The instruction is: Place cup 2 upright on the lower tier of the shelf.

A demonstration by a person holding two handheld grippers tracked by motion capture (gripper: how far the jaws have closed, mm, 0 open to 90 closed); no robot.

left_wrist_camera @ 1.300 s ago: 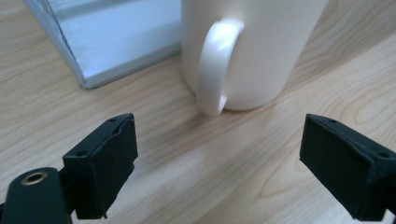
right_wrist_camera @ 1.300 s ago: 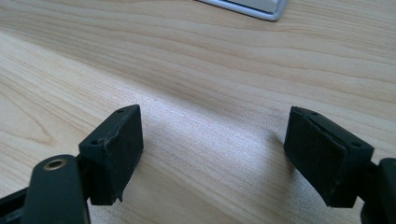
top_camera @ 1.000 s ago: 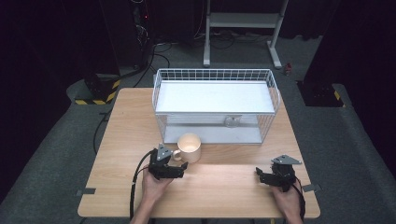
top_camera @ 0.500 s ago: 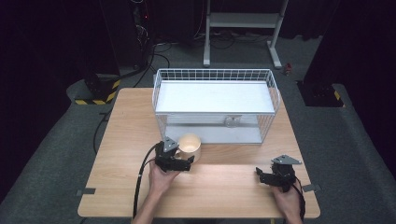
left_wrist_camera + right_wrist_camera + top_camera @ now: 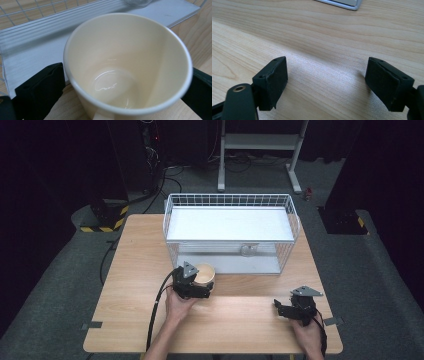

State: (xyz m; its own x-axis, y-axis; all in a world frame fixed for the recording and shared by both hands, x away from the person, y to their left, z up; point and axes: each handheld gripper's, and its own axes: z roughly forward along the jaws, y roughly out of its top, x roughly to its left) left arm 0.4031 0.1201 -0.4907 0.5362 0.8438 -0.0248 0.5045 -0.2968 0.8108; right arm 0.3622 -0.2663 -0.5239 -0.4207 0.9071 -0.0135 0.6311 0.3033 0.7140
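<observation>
A cream cup [image 5: 205, 271] stands upright on the wooden table [image 5: 135, 255], just in front of the wire rack. My left gripper [image 5: 200, 281] reaches it from the near side. In the left gripper view the empty cup [image 5: 125, 62] sits between the two black jaws, which flank its wall without visibly pressing on it. Those jaws have just been opening and stand wide. Near the table's front right edge my right gripper [image 5: 279, 308] rests low over bare wood. Its jaws [image 5: 327, 77] are open with nothing between them.
A white wire rack [image 5: 230, 200] with a flat white shelf stands across the back middle of the table. A clear glass object [image 5: 247, 250] sits under that shelf, behind the cup. The left gripper's black cable [image 5: 156, 310] trails off the front edge.
My left gripper has moved forward and right, from beside the cup to around it. The cup has stayed in place. The right gripper has not moved.
</observation>
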